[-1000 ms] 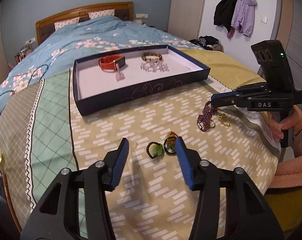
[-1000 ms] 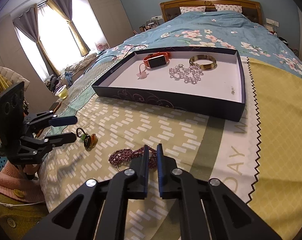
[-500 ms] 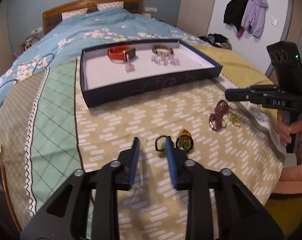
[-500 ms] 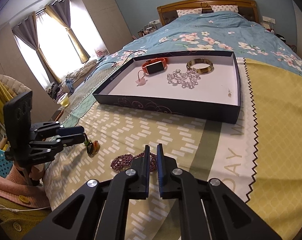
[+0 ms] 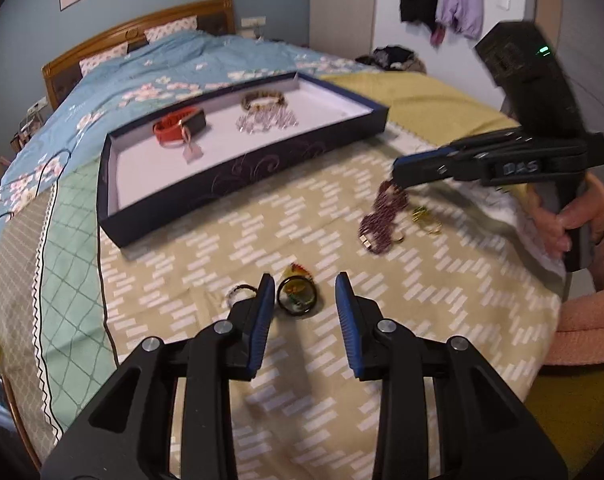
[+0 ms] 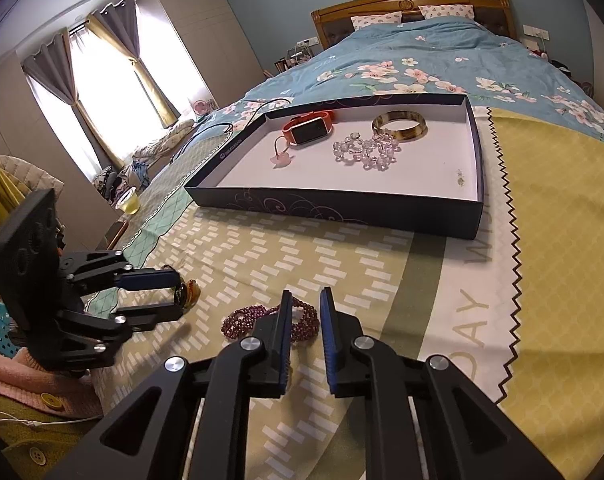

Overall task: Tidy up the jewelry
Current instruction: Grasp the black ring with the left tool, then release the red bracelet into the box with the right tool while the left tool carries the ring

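Two grippers work over the bed (image 6: pixel 541 208) here. We see the left gripper (image 5: pixel 303 294) low above the patterned blanket, its fingers (image 5: pixel 264 300) spread wide on either side of a dark ring (image 5: pixel 296 295) that lies on the cloth; they grip nothing. A small beaded loop (image 5: pixel 238 293) lies just left of the left finger. Our right gripper (image 6: pixel 305 322) has its fingers a little apart, straddling a purple bead necklace (image 6: pixel 238 320) that rests on the blanket, not clamped on it. A small gold piece (image 5: pixel 425 218) lies just beside the beads. Farther up the bed sits the dark tray (image 6: pixel 333 208), holding an orange watch (image 6: pixel 307 130), a gold bangle (image 6: pixel 399 125), a clear crystal bracelet (image 6: pixel 365 152) and a pink charm (image 6: pixel 282 159).
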A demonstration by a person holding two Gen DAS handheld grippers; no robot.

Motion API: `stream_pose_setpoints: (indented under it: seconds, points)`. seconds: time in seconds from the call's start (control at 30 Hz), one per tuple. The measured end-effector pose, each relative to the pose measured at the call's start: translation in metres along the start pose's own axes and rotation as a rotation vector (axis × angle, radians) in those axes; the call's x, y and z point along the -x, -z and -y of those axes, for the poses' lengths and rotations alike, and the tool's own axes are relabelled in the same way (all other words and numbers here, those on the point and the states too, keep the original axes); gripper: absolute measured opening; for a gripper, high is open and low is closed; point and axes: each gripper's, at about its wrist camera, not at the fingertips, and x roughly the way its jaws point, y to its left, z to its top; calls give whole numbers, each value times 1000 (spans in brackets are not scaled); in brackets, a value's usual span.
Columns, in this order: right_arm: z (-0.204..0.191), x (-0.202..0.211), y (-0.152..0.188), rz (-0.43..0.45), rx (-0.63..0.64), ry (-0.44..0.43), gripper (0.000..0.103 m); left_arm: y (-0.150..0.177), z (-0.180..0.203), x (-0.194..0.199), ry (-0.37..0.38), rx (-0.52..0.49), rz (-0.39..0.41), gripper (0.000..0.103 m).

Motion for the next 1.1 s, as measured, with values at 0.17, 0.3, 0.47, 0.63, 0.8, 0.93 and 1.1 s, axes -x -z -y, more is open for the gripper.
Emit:
stream_pose_setpoints:
  seconds: [0.17,0.3,0.47,0.63,0.8,0.93,1.1]
  points:
    - [0,0,0,-3,6,12,27,0,-3,0,6,9,1,30]
    - [-4,-7,0,-36,41,29,27,4,-7,-2,17,24,-21,22]
    - [-15,-16,-1,-75,105,49,27,6,-11,4,31,45,-4,21]
    - [-18,-15,-1,-70,129,61,4,7,-14,11,35,64,11,21]
    - [-22,-4,-5,-29,128,29,3,4,-18,19,36,80,37,21]
    - [-27,5,-14,10,126,13,3,-2,-22,28,31,94,72,21]
    - [-30,15,-26,60,125,6,3,-12,-29,35,16,109,111,21]
